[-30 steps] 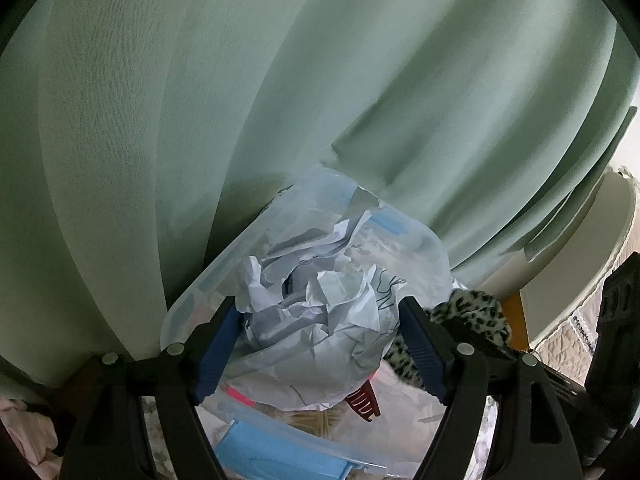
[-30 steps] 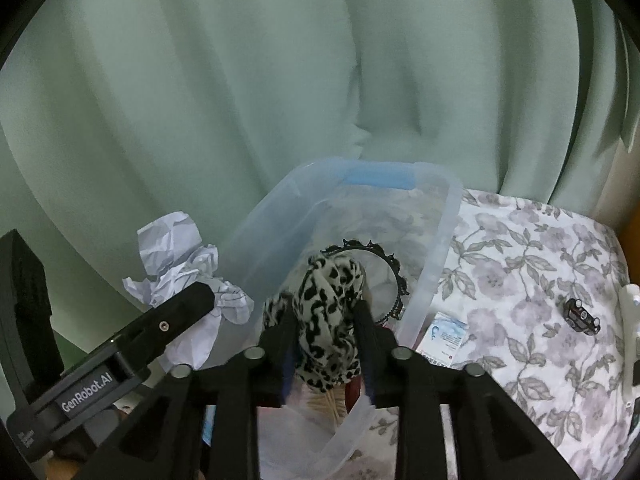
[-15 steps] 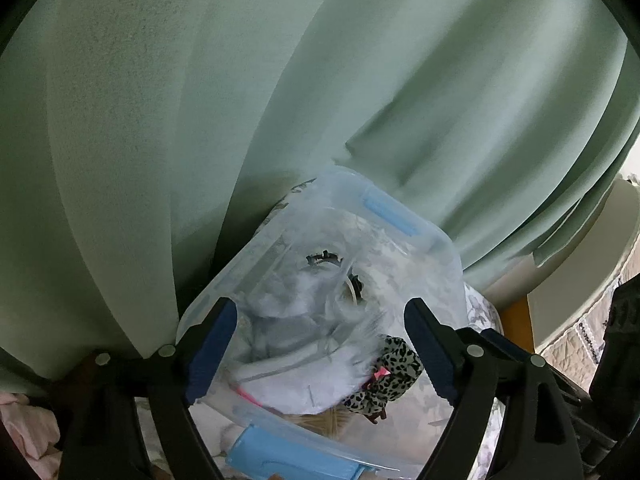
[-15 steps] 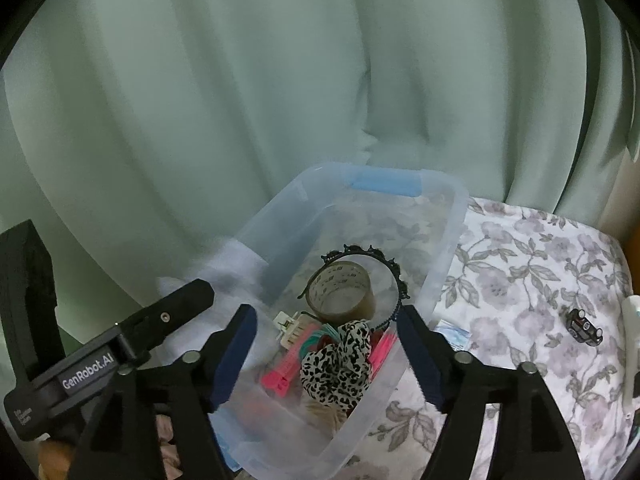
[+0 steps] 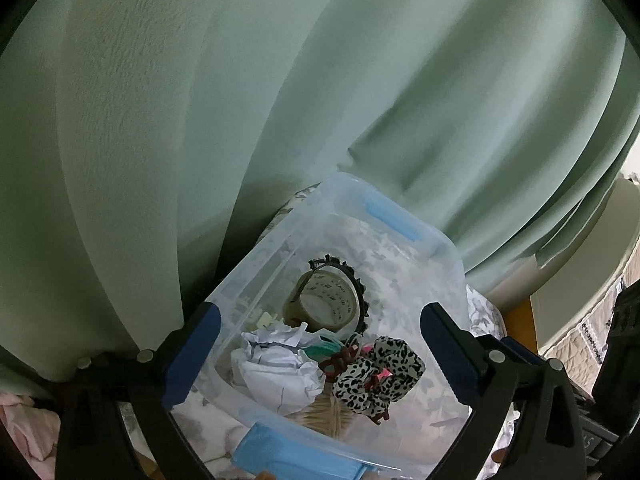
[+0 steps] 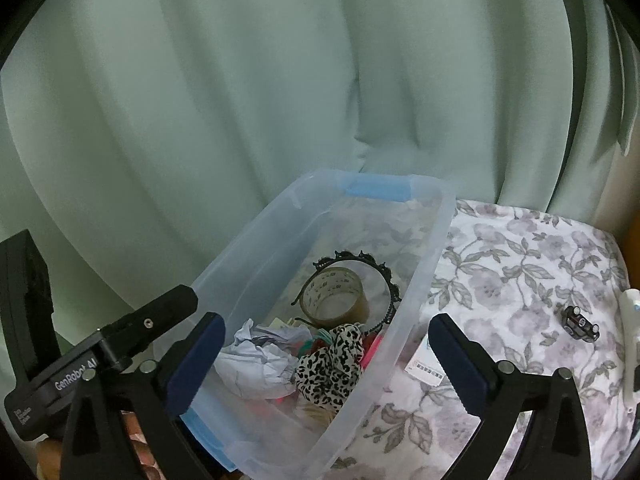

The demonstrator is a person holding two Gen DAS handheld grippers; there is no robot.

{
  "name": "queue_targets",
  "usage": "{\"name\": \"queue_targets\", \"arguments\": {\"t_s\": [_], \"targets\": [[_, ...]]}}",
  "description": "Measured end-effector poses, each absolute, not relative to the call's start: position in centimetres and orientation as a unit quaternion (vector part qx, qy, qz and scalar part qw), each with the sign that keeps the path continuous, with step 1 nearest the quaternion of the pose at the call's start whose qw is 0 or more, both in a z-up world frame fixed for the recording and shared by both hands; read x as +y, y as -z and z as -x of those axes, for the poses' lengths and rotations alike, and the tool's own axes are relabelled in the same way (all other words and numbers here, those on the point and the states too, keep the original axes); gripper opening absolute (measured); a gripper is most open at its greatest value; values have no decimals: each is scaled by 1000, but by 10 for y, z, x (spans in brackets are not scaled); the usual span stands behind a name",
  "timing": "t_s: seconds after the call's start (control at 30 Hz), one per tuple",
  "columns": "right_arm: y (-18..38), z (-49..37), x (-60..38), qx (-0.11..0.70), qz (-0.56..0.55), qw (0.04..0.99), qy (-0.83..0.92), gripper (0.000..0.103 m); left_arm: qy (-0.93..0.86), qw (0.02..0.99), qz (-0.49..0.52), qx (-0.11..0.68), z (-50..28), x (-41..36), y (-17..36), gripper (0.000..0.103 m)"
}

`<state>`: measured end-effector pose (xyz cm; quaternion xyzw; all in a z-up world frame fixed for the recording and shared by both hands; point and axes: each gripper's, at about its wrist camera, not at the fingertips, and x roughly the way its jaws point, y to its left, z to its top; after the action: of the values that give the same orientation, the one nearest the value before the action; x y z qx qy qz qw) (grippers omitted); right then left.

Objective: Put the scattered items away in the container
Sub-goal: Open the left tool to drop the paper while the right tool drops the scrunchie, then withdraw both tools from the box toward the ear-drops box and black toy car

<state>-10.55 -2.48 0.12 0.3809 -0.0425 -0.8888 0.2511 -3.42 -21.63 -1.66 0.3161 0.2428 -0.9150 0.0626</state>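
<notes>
One clear plastic bin (image 6: 430,236) with two blue latches sits on a floral cloth (image 6: 520,264), pushed up against a pale green curtain (image 6: 240,80). Inside it lie one roll of tape (image 6: 335,298) – brownish, glossy, printed on its inner core – ringed by one thin black headband (image 6: 384,276) with a scalloped edge, one crumpled paper ball (image 5: 276,368), white and sharply creased, one soft leopard-print scrunchie (image 5: 380,374), one dark red claw clip (image 5: 340,358), and a few pink and teal bits that are too tangled to count. A pale fibrous bundle under the scrunchie may be toothpicks or straw; the view is too blurred to say. Both grippers hover above the bin's near end, holding nothing: the left gripper (image 5: 320,344) has its jaws spread wide to either side of the paper ball and scrunchie, and the right gripper (image 6: 326,356) is equally wide apart, straddling the bin's right wall. Outside the bin on the cloth rest one flat white packet (image 6: 425,364) just beside the wall, one small black toy car (image 6: 580,322) well apart from it, and one white object (image 6: 632,344) at the frame's edge.
</notes>
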Motion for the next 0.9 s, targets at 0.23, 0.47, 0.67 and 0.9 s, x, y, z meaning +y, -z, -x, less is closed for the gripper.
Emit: {"name": "queue_targets", "arguments": {"t_s": [0.23, 0.47, 0.67, 0.9], "targets": [[-6, 101, -20, -47, -376, 248, 892, 103, 920, 67, -311, 229, 32, -210, 11, 100], [-15, 93, -8, -58, -364, 250, 895, 103, 930, 72, -297, 205, 23, -198, -5, 100], [-25, 84, 9, -73, -351, 252, 899, 103, 940, 69, -280, 183, 15, -181, -22, 100], [-39, 72, 39, -93, -323, 242, 910, 103, 950, 48, -268, 150, 10, -143, -37, 100]]}}
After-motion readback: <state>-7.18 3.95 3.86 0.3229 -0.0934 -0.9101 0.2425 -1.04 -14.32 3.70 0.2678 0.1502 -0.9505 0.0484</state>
